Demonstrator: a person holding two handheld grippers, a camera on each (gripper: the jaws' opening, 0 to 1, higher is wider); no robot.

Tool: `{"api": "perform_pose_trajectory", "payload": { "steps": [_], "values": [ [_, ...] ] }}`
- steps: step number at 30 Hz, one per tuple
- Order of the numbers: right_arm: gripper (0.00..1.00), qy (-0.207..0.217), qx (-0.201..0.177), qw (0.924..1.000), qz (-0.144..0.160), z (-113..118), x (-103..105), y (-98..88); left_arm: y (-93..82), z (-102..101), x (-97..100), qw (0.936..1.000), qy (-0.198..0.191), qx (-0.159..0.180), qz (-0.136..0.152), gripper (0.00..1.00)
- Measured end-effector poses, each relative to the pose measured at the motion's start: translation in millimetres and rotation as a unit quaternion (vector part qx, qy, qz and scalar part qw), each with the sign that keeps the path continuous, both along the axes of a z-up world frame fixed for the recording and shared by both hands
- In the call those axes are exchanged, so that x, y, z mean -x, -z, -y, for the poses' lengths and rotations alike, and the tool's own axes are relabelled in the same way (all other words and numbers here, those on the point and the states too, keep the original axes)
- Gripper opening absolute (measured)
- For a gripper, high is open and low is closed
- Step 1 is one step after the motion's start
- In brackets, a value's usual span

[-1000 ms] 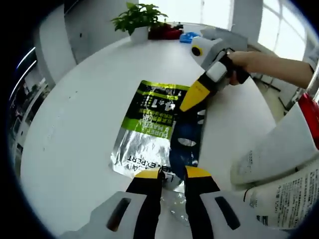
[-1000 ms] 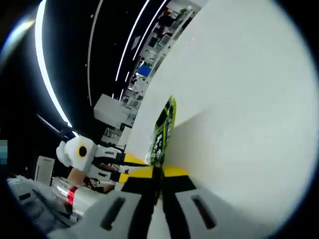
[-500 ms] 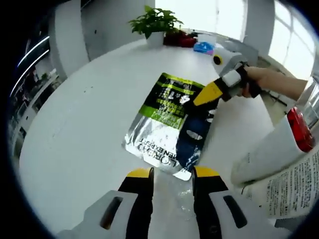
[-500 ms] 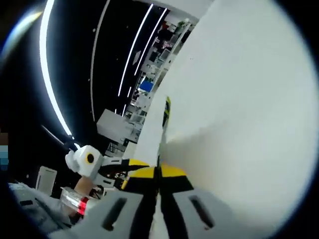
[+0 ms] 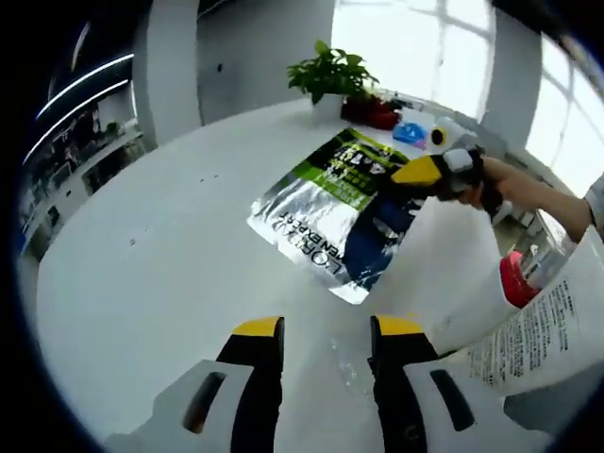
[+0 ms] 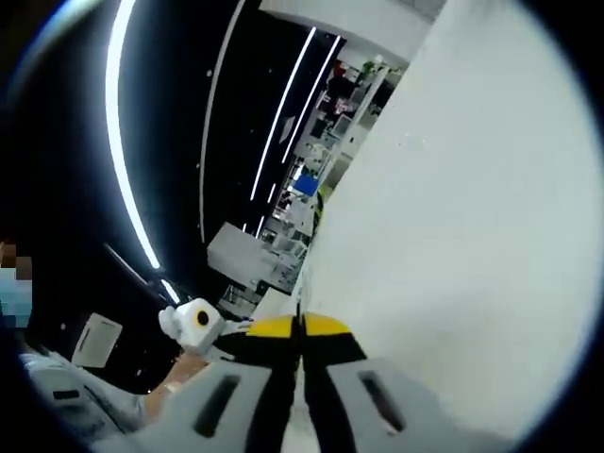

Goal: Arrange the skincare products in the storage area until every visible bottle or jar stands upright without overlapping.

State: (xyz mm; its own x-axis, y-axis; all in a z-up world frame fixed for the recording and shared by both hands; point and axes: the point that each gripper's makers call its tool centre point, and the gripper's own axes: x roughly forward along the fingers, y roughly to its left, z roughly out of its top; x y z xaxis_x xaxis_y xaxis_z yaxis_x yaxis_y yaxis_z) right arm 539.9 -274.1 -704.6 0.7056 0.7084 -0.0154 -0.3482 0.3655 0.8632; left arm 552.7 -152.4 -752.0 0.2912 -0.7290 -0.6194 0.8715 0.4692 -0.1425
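Two grippers are in play. My right gripper (image 5: 415,176) has its fingers pinched together on the far edge of the foil sachet (image 5: 330,212), which lies flat on the white table (image 5: 142,283), this side of the potted plant (image 5: 332,74). In the right gripper view the same fingers (image 6: 300,332) are pressed shut with a thin edge of the packet between them. My left gripper (image 5: 316,335) hangs on the near side of the sachet with its fingers apart, clamped on nothing; a scrap of clear film lies on the table between them. Beside the sachet, away from the plant, white tubes (image 5: 528,330) lean across one another, one showing a red cap (image 5: 512,280).

Judgement: the sachet is being repositioned. To do this well, I should keep the pinch firm on the edge, move the packet low and slowly so it does not fold, and keep it apart from the tubes. I hold the left fingers open for the tubes, which are not yet upright.
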Motion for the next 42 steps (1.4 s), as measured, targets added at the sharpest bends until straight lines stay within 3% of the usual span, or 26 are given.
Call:
{"api": "perform_pose_trajectory", "payload": {
  "steps": [7, 18, 21, 30, 38, 42],
  "values": [
    [0.01, -0.012, -0.007, 0.9991, 0.039, -9.0, 0.5, -31.9, -27.1, 1.1, 1.5, 0.9965, -0.032, 0.073, -0.026, 0.42],
    [0.01, -0.035, -0.01, 0.9958, 0.084, -24.5, 9.2, -66.6, -68.5, 12.9, 24.7, 0.9813, -0.014, 0.176, -0.076, 0.49],
    [0.01, -0.038, -0.012, 0.9949, 0.093, -26.9, 10.9, -74.6, -77.3, 13.5, 28.2, 0.9785, -0.011, 0.191, -0.076, 0.49],
    [0.01, -0.039, -0.025, 0.9907, 0.128, -33.4, 16.7, -105.6, -123.8, 14.6, 37.8, 0.9587, -0.011, 0.273, -0.08, 0.47],
    [0.01, -0.043, -0.048, 0.9849, 0.16, -50.2, 30.0, -136.9, -155.3, 14.8, 47.9, 0.9448, -0.028, 0.32, -0.063, 0.41],
    [0.01, -0.047, -0.049, 0.9831, 0.17, -57.6, 37.9, -143.6, -165.9, 13.8, 59.0, 0.9392, -0.038, 0.337, -0.057, 0.4]
  ]
}}
